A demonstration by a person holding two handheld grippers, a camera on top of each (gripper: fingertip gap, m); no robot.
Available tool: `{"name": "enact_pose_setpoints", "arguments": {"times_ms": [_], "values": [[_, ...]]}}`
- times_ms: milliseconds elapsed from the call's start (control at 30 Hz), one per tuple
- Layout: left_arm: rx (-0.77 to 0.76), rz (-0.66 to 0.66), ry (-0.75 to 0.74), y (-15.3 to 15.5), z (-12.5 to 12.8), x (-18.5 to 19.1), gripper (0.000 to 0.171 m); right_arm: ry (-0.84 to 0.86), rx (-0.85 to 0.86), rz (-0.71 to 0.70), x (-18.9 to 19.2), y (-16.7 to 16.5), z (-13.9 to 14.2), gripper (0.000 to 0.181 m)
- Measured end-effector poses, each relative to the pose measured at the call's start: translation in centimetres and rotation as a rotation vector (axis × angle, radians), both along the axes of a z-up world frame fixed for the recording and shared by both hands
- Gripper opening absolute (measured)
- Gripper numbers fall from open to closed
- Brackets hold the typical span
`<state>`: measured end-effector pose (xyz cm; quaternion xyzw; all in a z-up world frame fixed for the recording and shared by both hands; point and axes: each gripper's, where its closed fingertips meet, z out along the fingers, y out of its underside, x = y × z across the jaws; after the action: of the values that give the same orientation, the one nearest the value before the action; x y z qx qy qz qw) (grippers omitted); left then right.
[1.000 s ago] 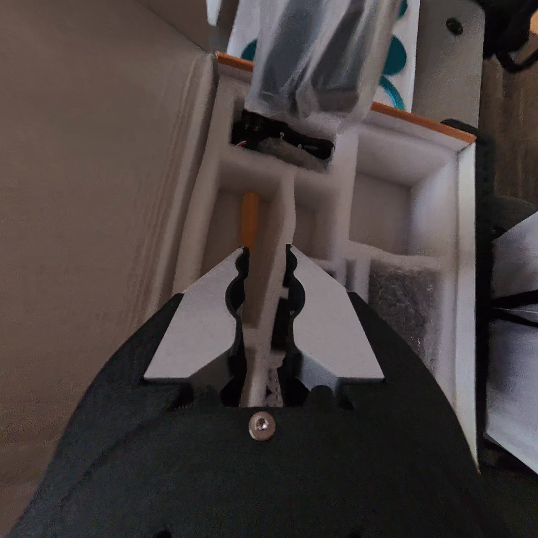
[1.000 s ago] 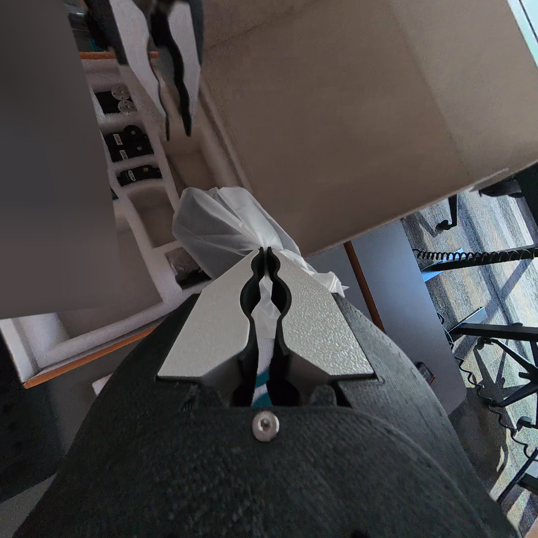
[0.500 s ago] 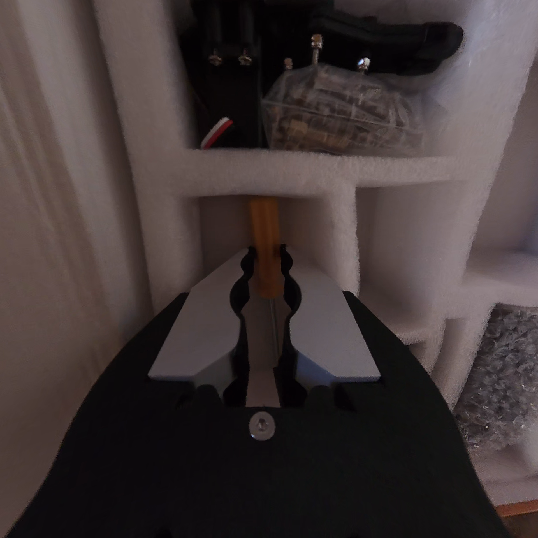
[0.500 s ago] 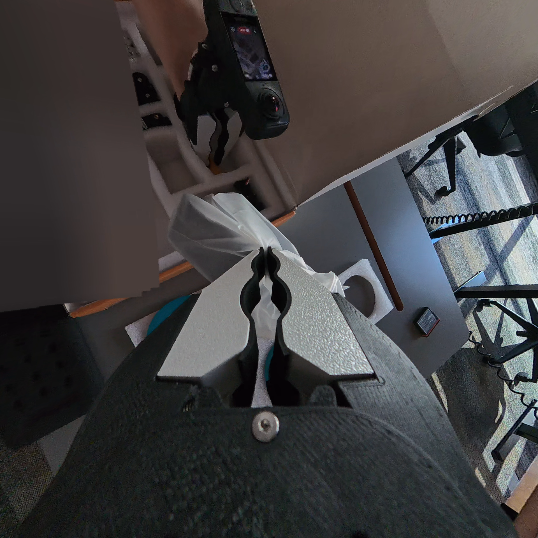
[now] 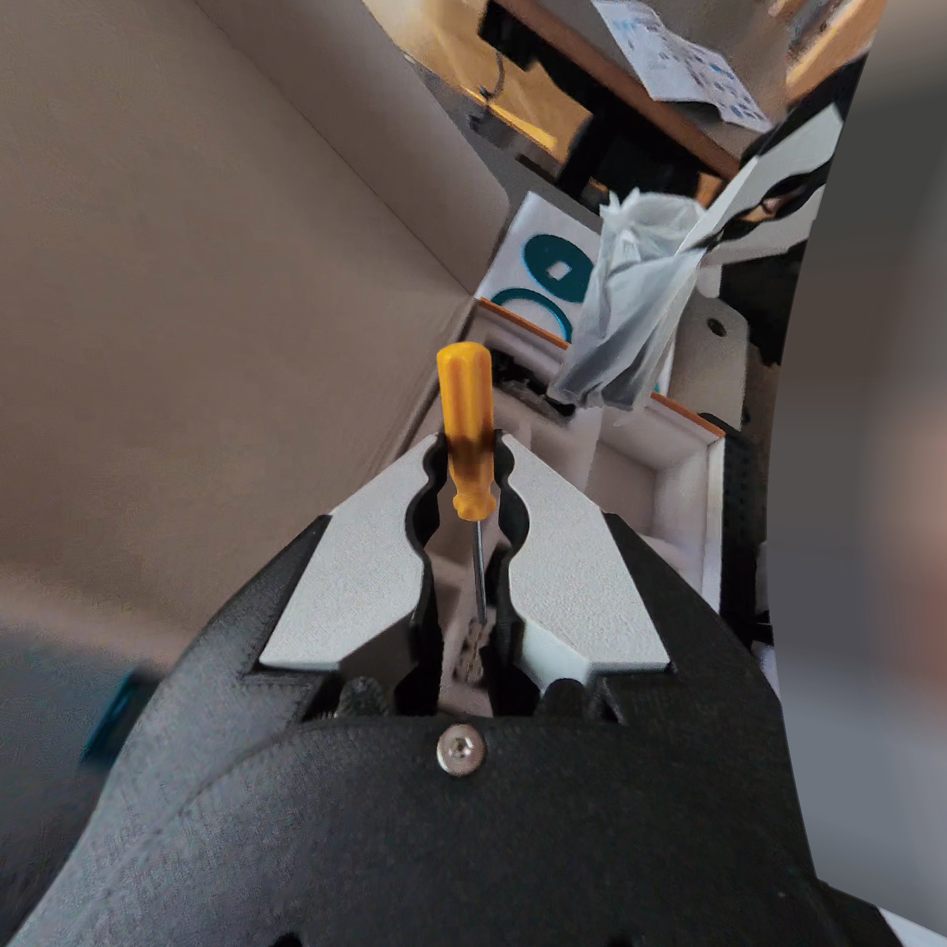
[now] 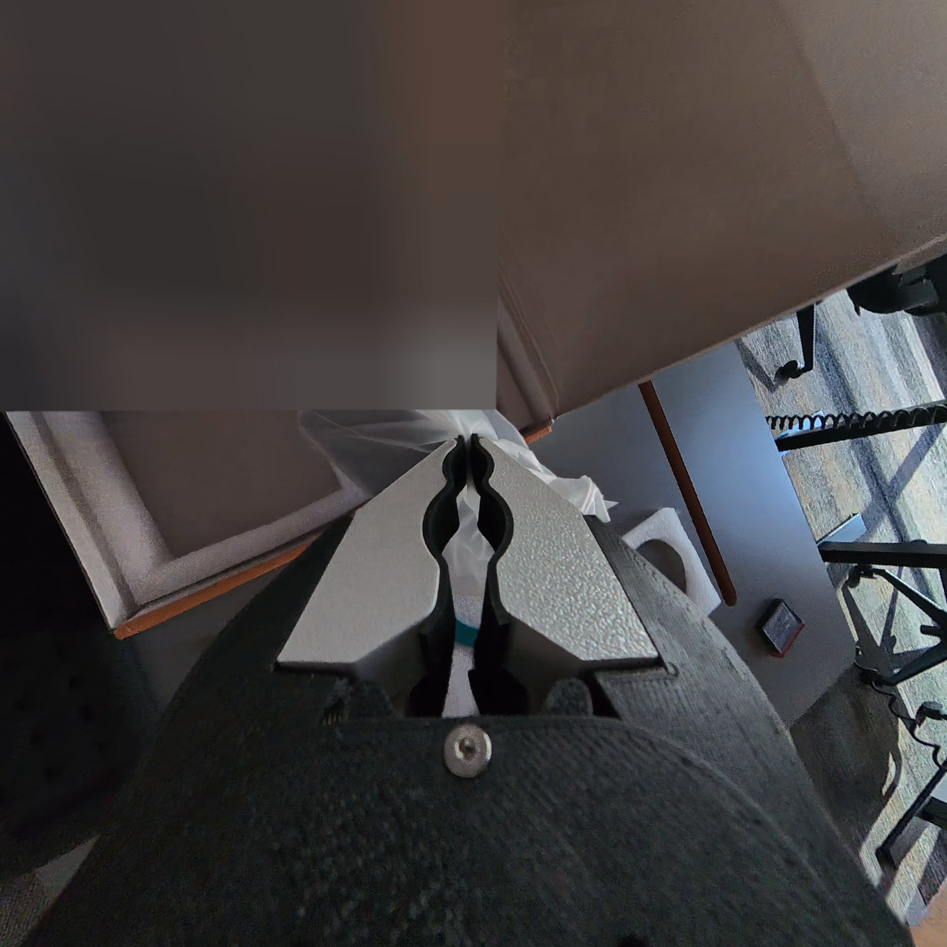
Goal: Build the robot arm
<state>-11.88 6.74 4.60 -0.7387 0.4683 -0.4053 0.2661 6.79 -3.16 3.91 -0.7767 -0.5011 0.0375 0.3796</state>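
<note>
My left gripper [image 5: 469, 441] is shut on the orange handle of a small screwdriver [image 5: 466, 410] and holds it up above the white foam-lined box [image 5: 712, 492]. The handle points away from me and its thin metal shaft [image 5: 480, 574] runs back between the jaws. My right gripper [image 6: 468, 438] is shut on the top of a translucent white plastic bag [image 6: 471, 543]. In the left wrist view that bag [image 5: 625, 317], with dark parts inside, hangs from the right gripper [image 5: 704, 241] over the box's far edge.
The brown cardboard lid [image 5: 205, 256] of the box stands open on the left; it also shows in the right wrist view [image 6: 717, 179]. A white sheet with teal rings [image 5: 543, 261] lies behind the box. A grey table [image 6: 727, 461] bears a white foam piece [image 6: 666, 543] and a small dark card [image 6: 781, 626]. One gripper's finger ends stand about 25 centimetres off the other's.
My left gripper has closed on the orange screwdriver and lifted it out of its foam slot, pulling back from the box. My right gripper has kept hold of the bag, shifting a little.
</note>
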Motion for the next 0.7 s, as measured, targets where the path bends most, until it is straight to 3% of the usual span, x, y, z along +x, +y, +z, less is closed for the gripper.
{"name": "enact_pose_setpoints", "arguments": {"times_ms": [100,167,267,367,433,533,700], "values": [[0.095,0.209,0.093,0.9,3.6,-9.4,0.017,0.018,0.001,0.048,-1.7,0.3,-0.1,0.0],[0.113,0.406,0.251,0.8,3.2,-18.5,0.016,0.018,0.022,0.077,-2.8,0.3,0.1,0.0],[-0.029,0.646,0.516,-2.5,-2.4,-32.9,0.017,0.013,0.055,0.105,-4.4,0.4,0.6,0.0],[-0.202,0.741,0.611,-7.7,-9.0,-42.6,0.017,-0.006,0.083,0.122,-6.2,0.4,1.2,0.0],[-0.31,0.775,0.585,-10.5,-12.3,-45.9,0.017,-0.027,0.092,0.127,-7.5,0.2,1.6,0.0],[-0.407,0.764,0.56,-13.0,-15.6,-48.1,0.017,-0.056,0.098,0.13,-9.5,0.0,2.2,0.0],[-0.459,0.7,0.62,-15.1,-18.3,-49.5,0.017,-0.076,0.103,0.122,-12.6,-0.9,2.9,0.0]]}}
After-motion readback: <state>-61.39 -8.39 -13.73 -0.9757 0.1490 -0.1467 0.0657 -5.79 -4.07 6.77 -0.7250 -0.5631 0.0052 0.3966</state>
